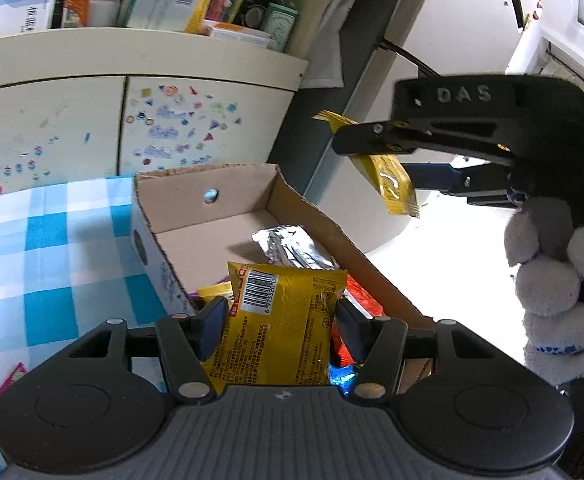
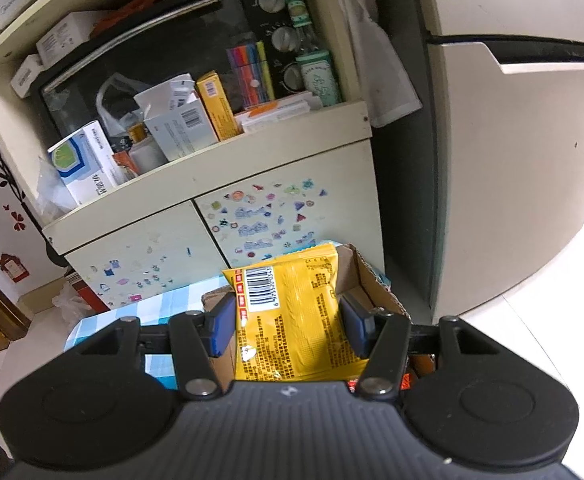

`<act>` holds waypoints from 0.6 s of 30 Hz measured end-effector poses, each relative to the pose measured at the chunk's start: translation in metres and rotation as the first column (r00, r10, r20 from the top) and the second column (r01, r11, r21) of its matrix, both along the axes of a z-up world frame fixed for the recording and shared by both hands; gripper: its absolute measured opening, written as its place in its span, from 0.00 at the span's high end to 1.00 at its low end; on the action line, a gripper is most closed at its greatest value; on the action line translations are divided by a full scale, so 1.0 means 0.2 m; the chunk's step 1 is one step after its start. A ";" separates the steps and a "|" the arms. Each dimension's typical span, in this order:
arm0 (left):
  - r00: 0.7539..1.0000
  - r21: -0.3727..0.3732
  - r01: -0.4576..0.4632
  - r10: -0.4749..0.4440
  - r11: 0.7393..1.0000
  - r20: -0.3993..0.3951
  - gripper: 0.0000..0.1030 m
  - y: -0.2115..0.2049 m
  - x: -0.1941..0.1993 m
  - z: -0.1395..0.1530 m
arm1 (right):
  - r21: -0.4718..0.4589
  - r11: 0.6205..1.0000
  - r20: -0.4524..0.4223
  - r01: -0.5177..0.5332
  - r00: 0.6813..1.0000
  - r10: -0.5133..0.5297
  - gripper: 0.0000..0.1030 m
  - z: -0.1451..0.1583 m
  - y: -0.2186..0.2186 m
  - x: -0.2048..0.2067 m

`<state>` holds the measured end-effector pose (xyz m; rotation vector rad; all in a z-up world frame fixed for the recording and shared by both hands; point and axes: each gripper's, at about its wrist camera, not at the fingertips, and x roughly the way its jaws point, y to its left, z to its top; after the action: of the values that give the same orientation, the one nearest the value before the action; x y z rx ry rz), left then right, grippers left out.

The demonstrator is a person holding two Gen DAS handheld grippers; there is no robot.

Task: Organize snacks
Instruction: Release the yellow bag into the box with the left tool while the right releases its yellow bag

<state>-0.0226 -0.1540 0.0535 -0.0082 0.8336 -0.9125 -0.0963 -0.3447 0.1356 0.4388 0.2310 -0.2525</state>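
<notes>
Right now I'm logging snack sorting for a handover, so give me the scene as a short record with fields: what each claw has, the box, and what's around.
left claw: shut on a yellow snack packet, barcode up
right claw: shut on a second yellow packet
box: open cardboard, on the blue checked tablecloth
in the box: a silver packet and red wrappers
position: both packets above the box, not yet released
background: cream cabinet with stickers on its doors
</notes>
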 end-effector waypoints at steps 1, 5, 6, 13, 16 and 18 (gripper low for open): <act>1.000 -0.003 0.005 -0.005 1.000 0.004 0.34 -0.01 -0.01 0.00 | 0.002 1.000 -0.003 0.007 1.000 -0.007 0.45 0.00 0.00 0.00; 1.000 -0.023 0.010 -0.009 1.000 0.024 0.16 -0.03 -0.04 0.01 | -0.013 0.999 -0.023 0.031 0.999 -0.031 0.35 -0.01 0.00 0.02; 1.000 -0.023 0.009 -0.008 1.000 0.024 0.14 -0.03 -0.04 0.01 | -0.012 0.999 -0.024 0.034 0.999 -0.034 0.32 -0.01 0.01 0.02; 0.998 -0.008 -0.056 0.056 0.998 0.019 0.07 0.03 -0.01 0.05 | -0.009 1.000 -0.007 0.008 1.000 -0.008 0.29 0.00 0.03 0.03; 0.997 0.000 -0.076 0.076 0.997 0.022 0.07 0.06 0.00 0.07 | -0.006 1.000 -0.005 0.004 1.000 -0.004 0.29 0.00 0.03 0.04; 0.996 0.005 -0.088 0.088 0.996 0.024 0.07 0.08 0.01 0.07 | -0.007 1.000 -0.005 -0.001 1.000 0.001 0.29 -0.01 0.03 0.04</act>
<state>-0.0202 -0.1389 0.0684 -0.0287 0.8083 -0.8256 -0.0875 -0.3380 0.1345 0.4310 0.2356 -0.2536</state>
